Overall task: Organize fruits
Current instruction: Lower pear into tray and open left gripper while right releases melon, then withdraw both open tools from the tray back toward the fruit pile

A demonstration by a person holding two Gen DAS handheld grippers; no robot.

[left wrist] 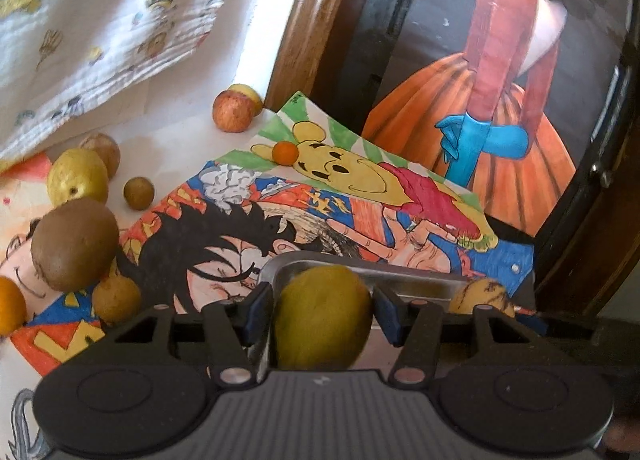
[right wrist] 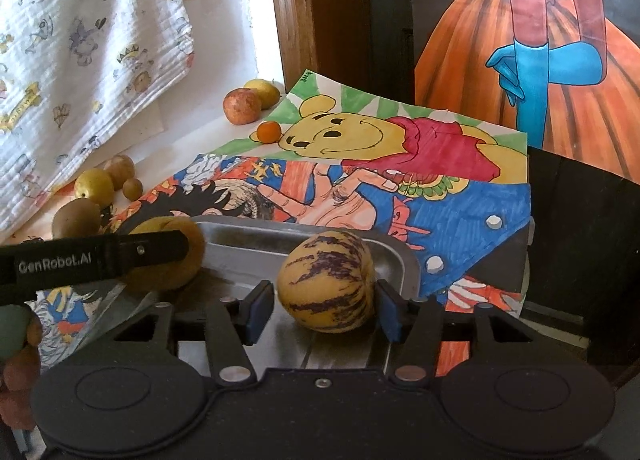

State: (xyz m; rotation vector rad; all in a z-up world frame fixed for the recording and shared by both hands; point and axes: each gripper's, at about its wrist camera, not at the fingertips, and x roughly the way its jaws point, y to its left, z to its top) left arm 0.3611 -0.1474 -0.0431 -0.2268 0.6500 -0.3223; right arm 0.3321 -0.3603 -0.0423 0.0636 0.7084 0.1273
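Left gripper (left wrist: 323,314): jaws apart around yellow fruit (left wrist: 323,316), seemingly released into tray (left wrist: 400,280).
Right gripper (right wrist: 324,312): jaws apart; striped fruit (right wrist: 326,282) rests in tray.

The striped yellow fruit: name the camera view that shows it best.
Right wrist view: the striped yellow fruit sits whole on the metal tray, purple streaks clear. Left wrist view shows only a sliver past a finger.
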